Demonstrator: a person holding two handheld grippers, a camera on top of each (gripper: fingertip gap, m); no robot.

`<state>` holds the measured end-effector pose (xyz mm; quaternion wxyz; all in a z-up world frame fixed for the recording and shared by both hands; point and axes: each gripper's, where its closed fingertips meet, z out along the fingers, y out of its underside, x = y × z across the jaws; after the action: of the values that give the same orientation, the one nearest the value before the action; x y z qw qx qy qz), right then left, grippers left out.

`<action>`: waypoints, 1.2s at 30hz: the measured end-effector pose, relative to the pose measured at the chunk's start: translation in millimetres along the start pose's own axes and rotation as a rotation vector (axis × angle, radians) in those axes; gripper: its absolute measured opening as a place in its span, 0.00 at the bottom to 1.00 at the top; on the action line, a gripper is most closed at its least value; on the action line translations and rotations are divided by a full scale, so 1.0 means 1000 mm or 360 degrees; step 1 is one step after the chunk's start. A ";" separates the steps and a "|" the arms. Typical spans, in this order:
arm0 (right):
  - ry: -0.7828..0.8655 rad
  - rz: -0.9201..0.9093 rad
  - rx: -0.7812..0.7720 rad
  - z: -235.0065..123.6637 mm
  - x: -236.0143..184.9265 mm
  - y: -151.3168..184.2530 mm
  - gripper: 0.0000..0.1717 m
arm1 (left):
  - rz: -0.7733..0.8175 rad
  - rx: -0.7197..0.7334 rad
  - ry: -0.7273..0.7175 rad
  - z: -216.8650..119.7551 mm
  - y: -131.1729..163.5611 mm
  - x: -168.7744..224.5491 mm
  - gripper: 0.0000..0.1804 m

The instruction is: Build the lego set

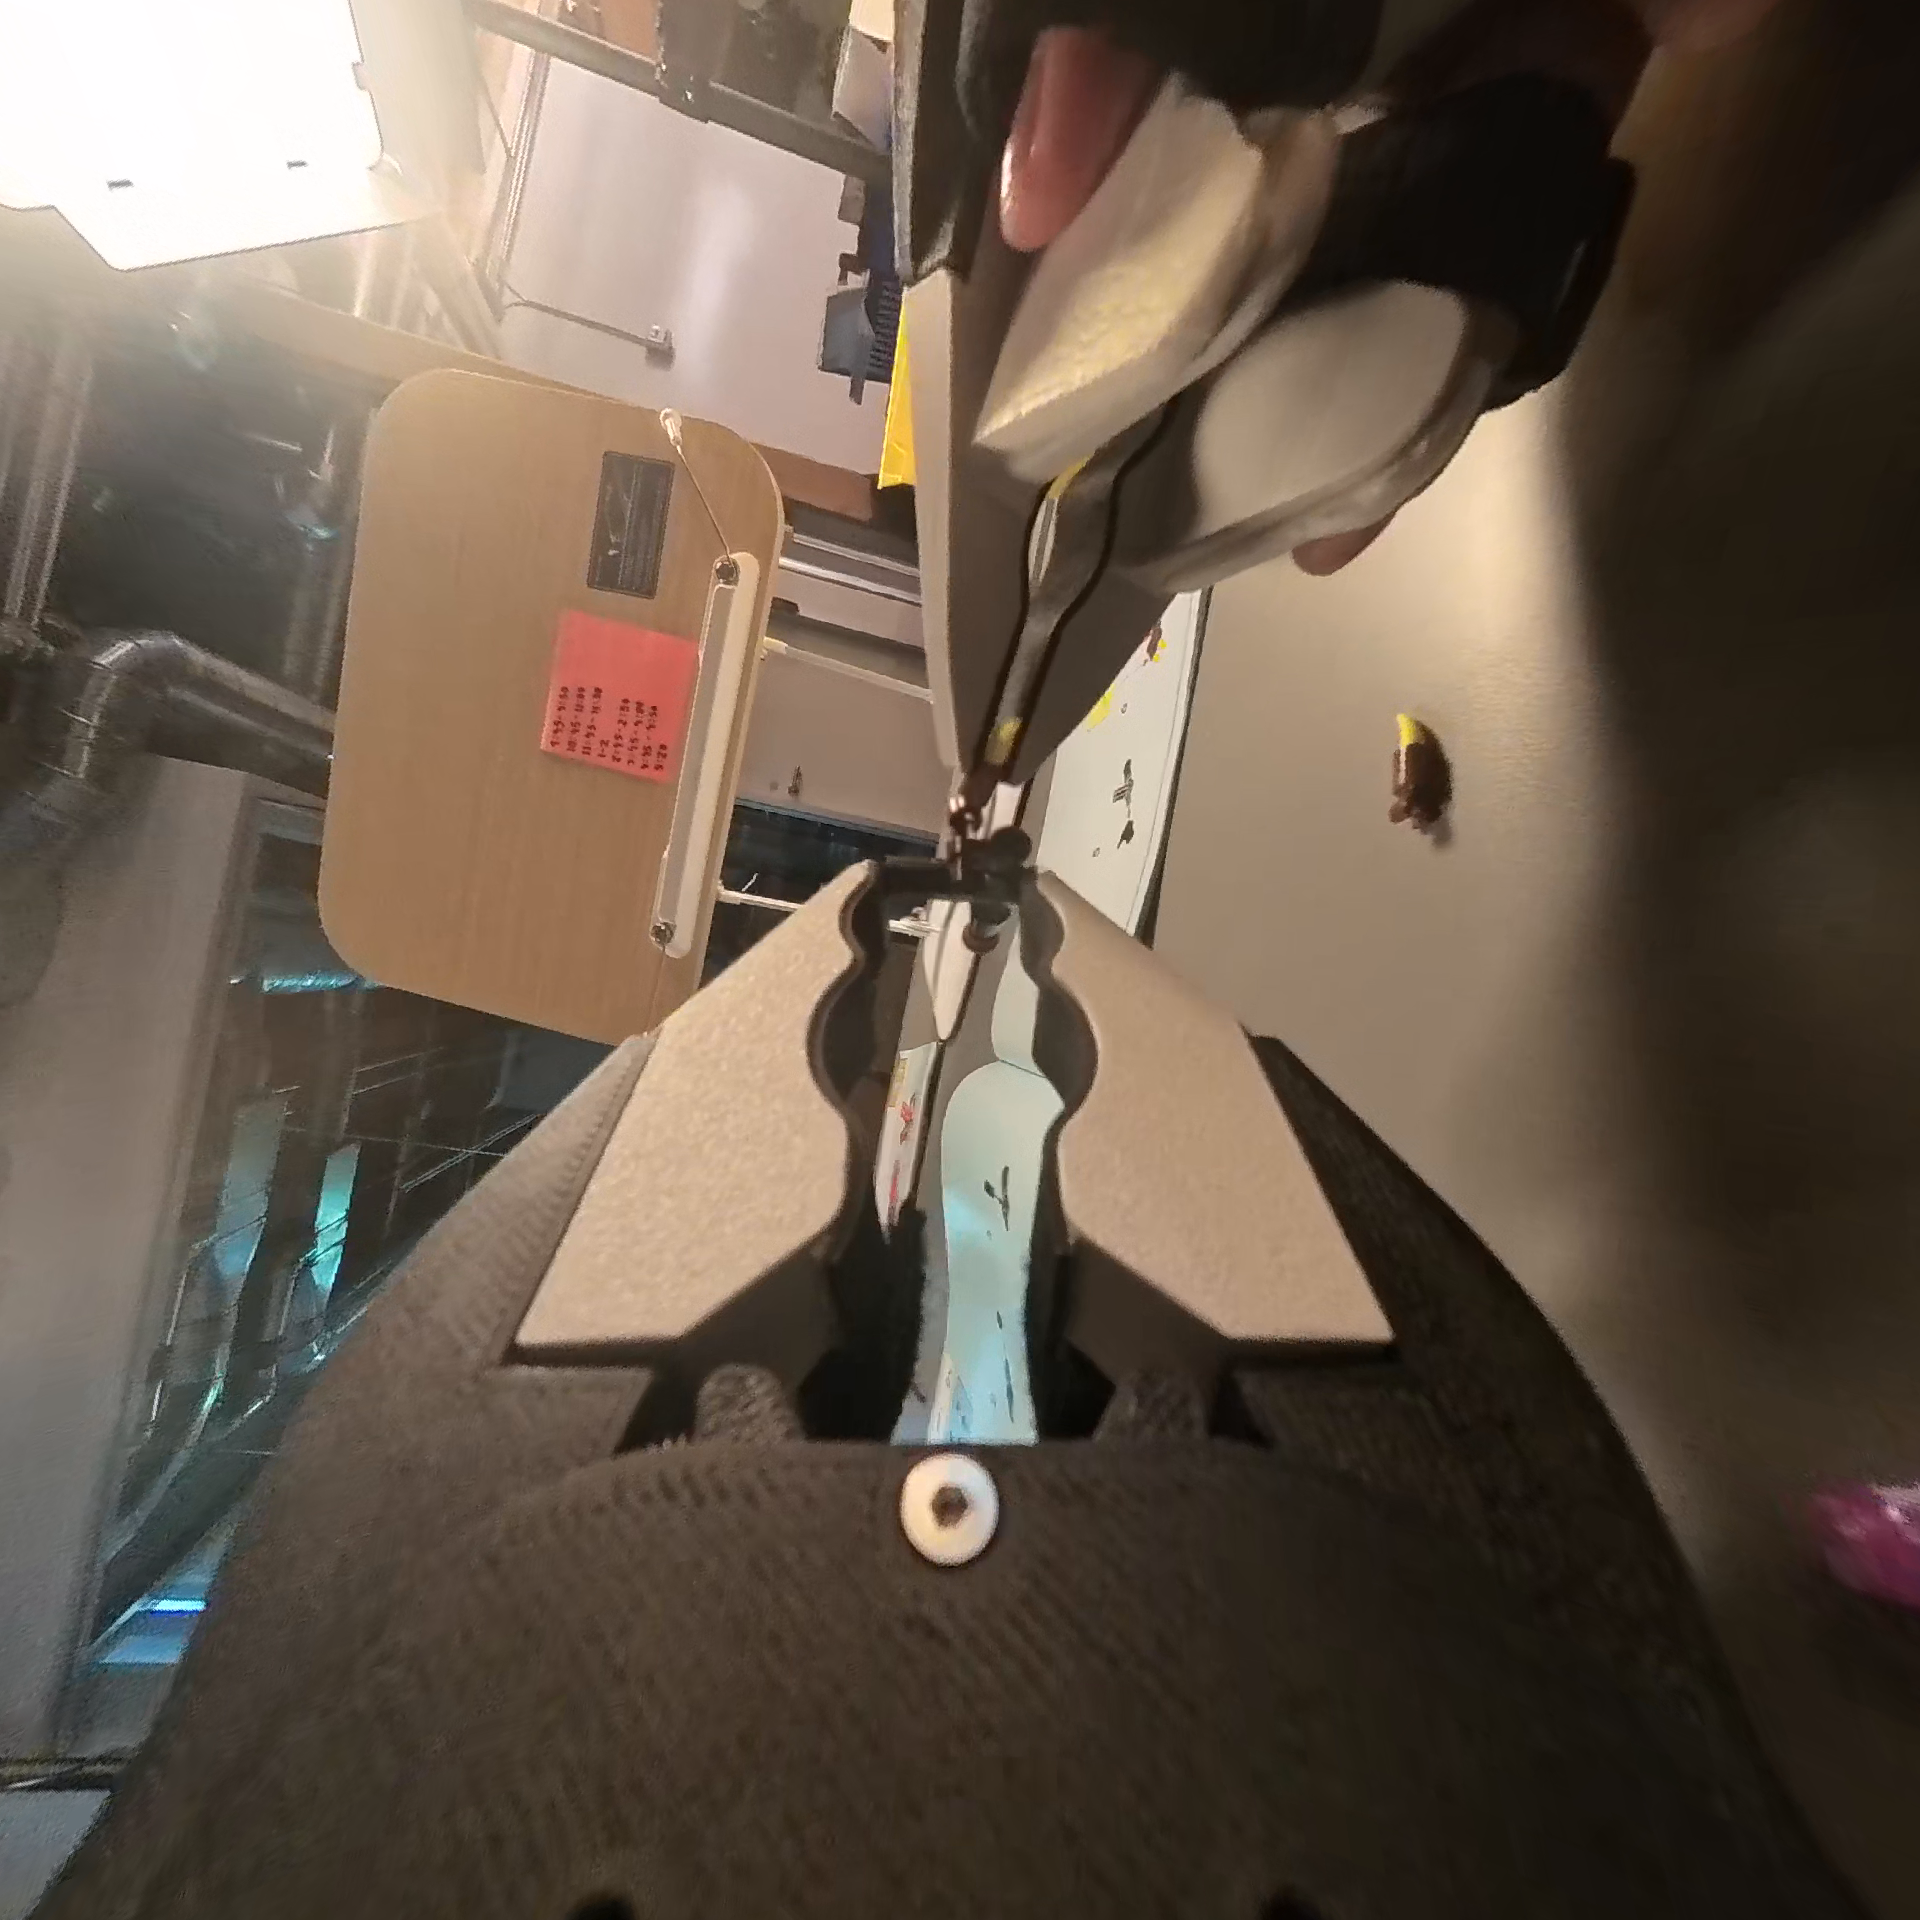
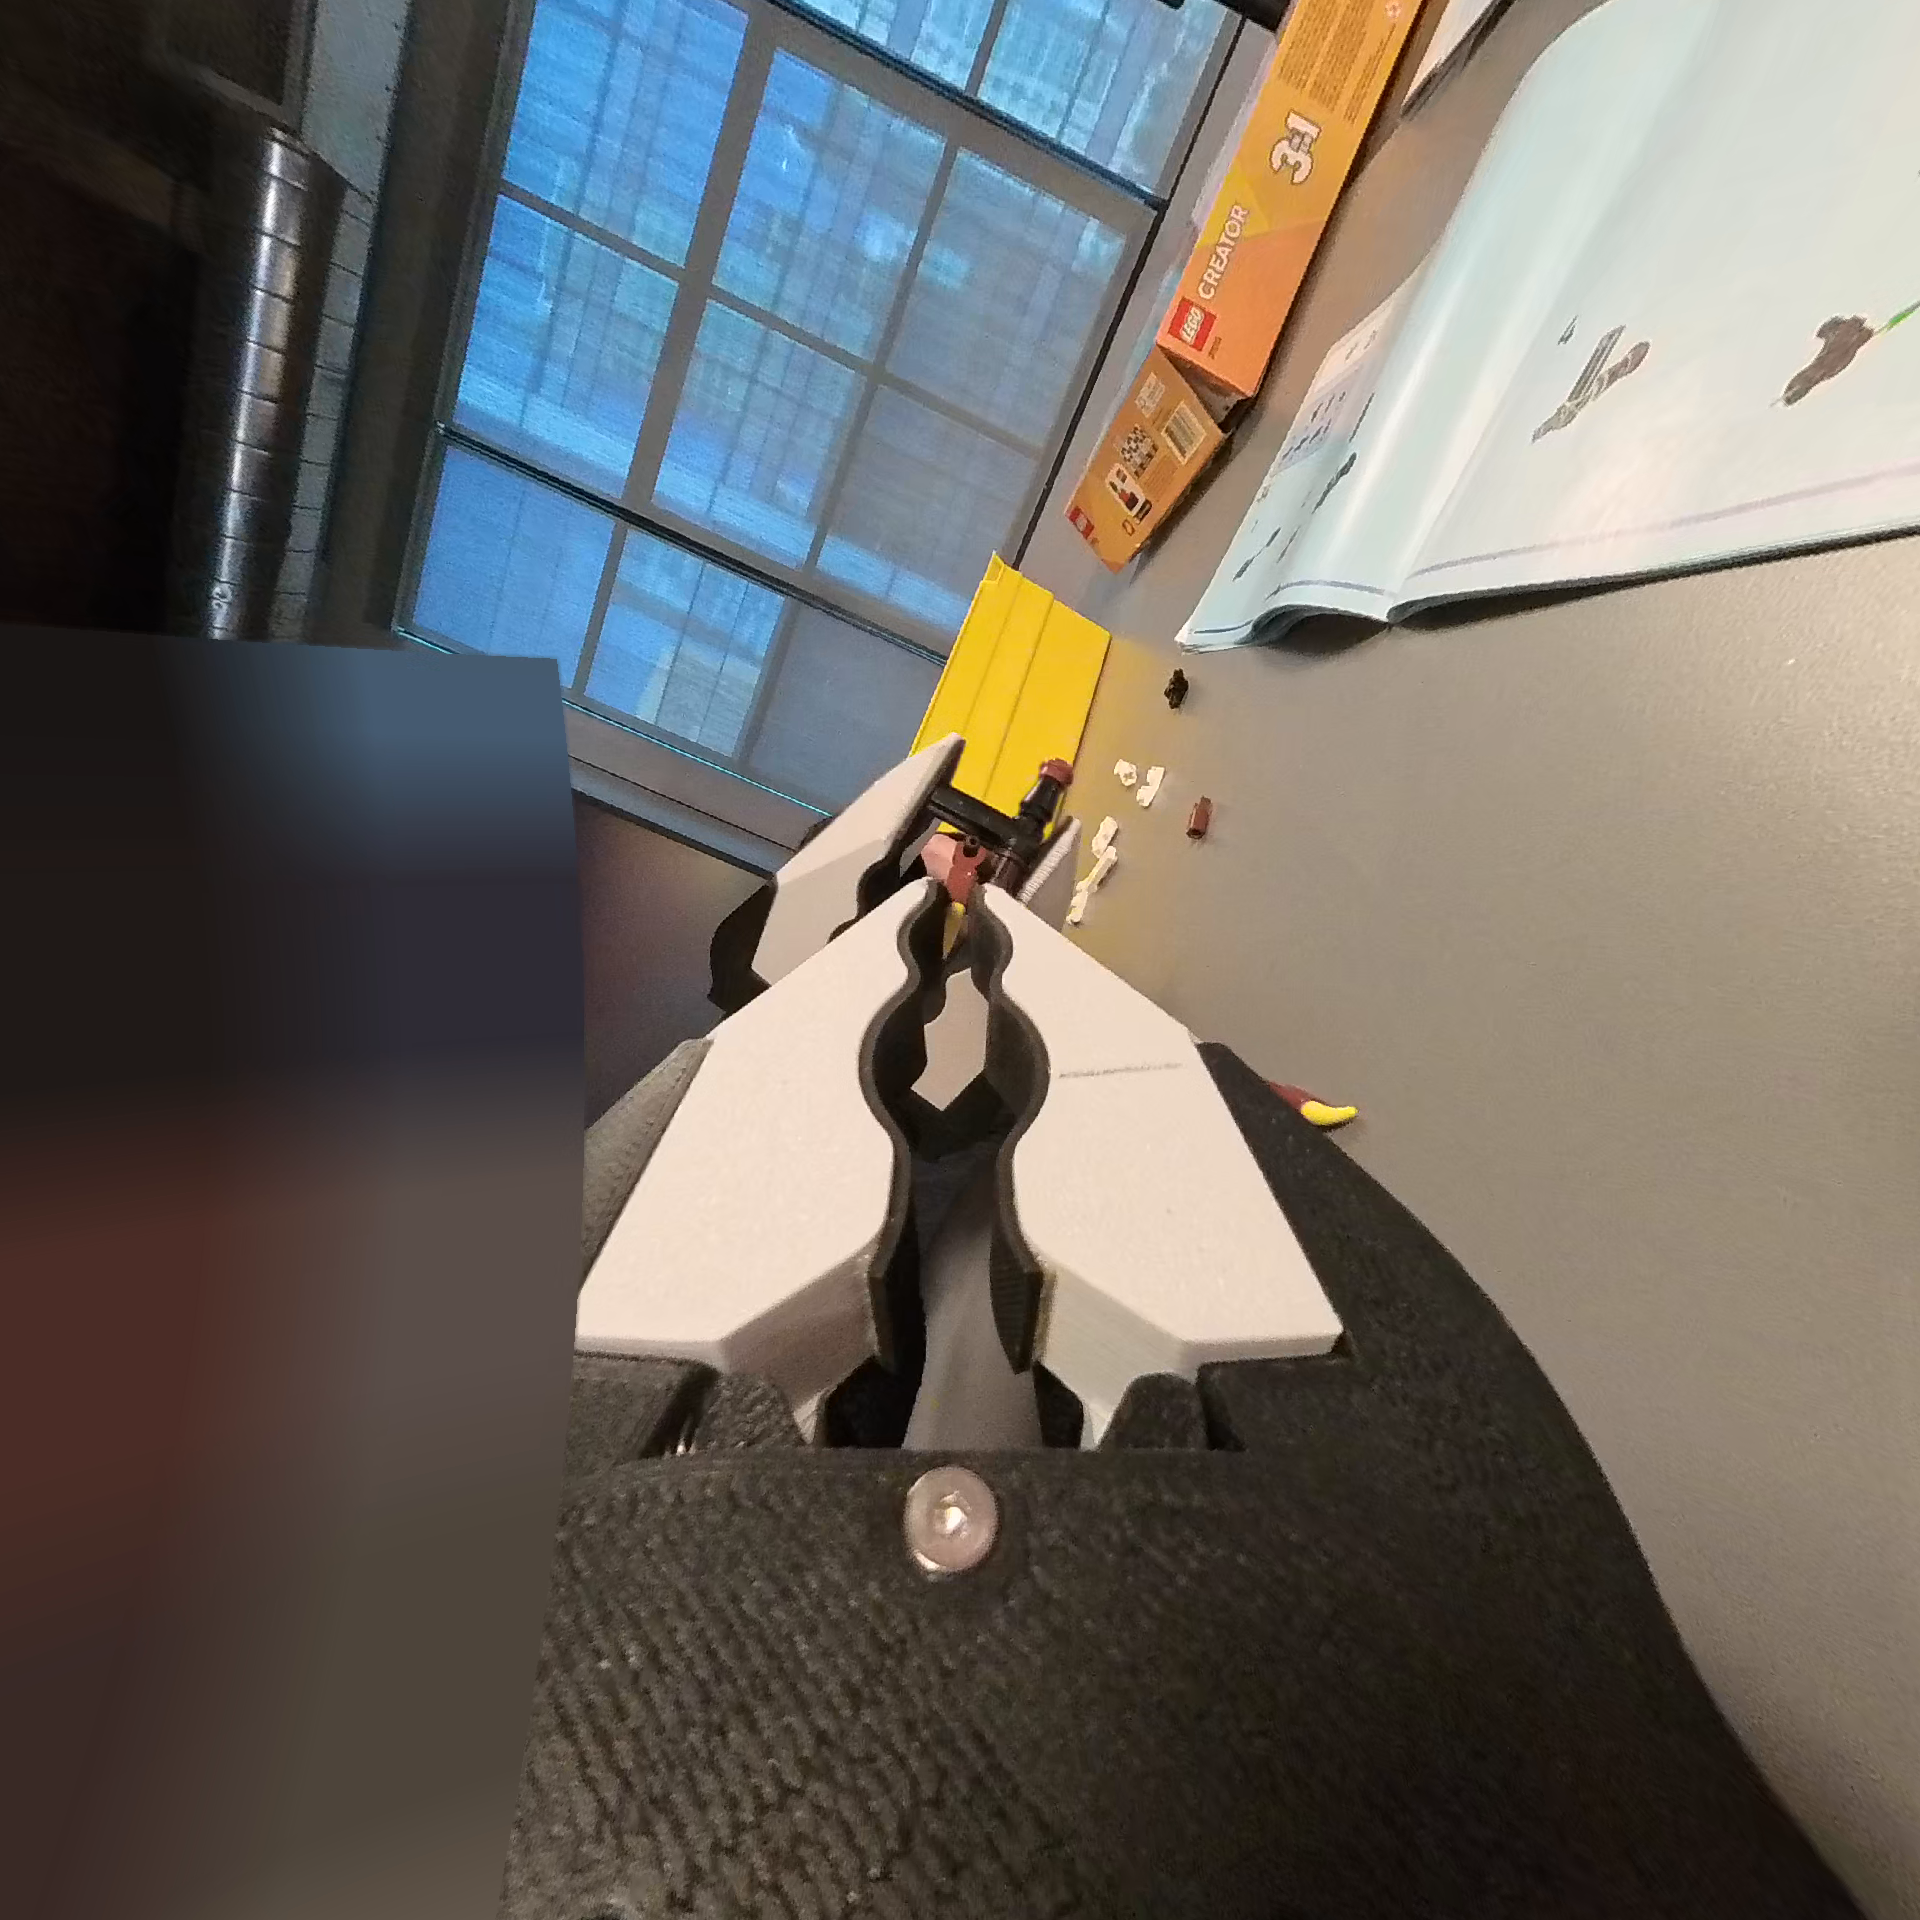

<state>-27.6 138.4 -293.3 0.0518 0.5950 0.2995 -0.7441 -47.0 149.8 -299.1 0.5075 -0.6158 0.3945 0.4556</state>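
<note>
- Left wrist view: the left gripper is seen with its jaws narrow, and a small black T-shaped brick piece is clamped across the two fingertips.
- The right gripper comes from the far side, held by a hand, and its closed tips meet the black piece.
- A brown and yellow piece lies alone on the grey table, to the right.
- A pale blue instruction booklet lies open on the table behind the grippers.
- Right wrist view: the right gripper is closed on a small brown and yellow piece, just beside the black piece spanning the left fingertips.
- White pieces and a brown piece lie on the far table, near a yellow tray.
- An orange box lies farther, under the window.
</note>
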 end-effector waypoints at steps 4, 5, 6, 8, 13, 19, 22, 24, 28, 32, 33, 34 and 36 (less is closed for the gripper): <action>0.0159 -0.0198 -0.0022 -0.006 0.008 -0.005 0.01 | -0.0085 -0.0195 0.0251 0.007 0.023 0.023 0.14; 0.0247 -0.0304 -0.0048 -0.008 0.012 -0.007 0.02 | -0.0110 -0.0258 0.0332 0.008 0.031 0.031 0.14; 0.0332 -0.0408 -0.0085 -0.011 0.016 -0.007 0.02 | -0.0127 -0.0300 0.0384 0.009 0.036 0.036 0.14; 0.0464 -0.0576 -0.0143 -0.015 0.022 -0.008 0.02 | -0.0130 -0.0311 0.0421 0.009 0.039 0.038 0.14; 0.0588 -0.0744 -0.0205 -0.021 0.026 -0.011 0.01 | -0.0067 -0.0323 0.0523 0.006 0.043 0.047 0.14; 0.0681 -0.0842 -0.0263 -0.026 0.033 -0.012 0.01 | -0.0043 -0.0289 0.0566 0.005 0.039 0.051 0.14; 0.0727 -0.0907 -0.0285 -0.028 0.035 -0.013 0.02 | -0.0056 -0.0263 0.0618 0.002 0.035 0.053 0.14; 0.0744 -0.0934 -0.0298 -0.028 0.036 -0.012 0.02 | -0.0097 -0.0252 0.0668 -0.001 0.033 0.054 0.14; 0.0837 -0.1020 -0.0366 -0.031 0.042 -0.011 0.01 | -0.0165 -0.0245 0.0738 -0.005 0.030 0.056 0.14; 0.0894 -0.1154 -0.0475 -0.033 0.044 -0.006 0.02 | -0.0231 -0.0234 0.0802 -0.008 0.027 0.058 0.14; 0.0899 -0.1189 -0.0500 -0.033 0.045 -0.004 0.02 | -0.0250 -0.0234 0.0824 -0.010 0.027 0.058 0.14; 0.0903 -0.1226 -0.0530 -0.033 0.046 -0.002 0.02 | -0.0265 -0.0235 0.0847 -0.011 0.026 0.059 0.14; 0.0929 -0.1287 -0.0582 -0.033 0.049 0.001 0.02 | -0.0271 -0.0244 0.0880 -0.014 0.025 0.059 0.14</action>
<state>-13.0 168.3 -341.9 -0.2217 0.5957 0.6317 -0.4437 -52.6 130.5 -362.0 0.3692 -0.7839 0.4292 0.2548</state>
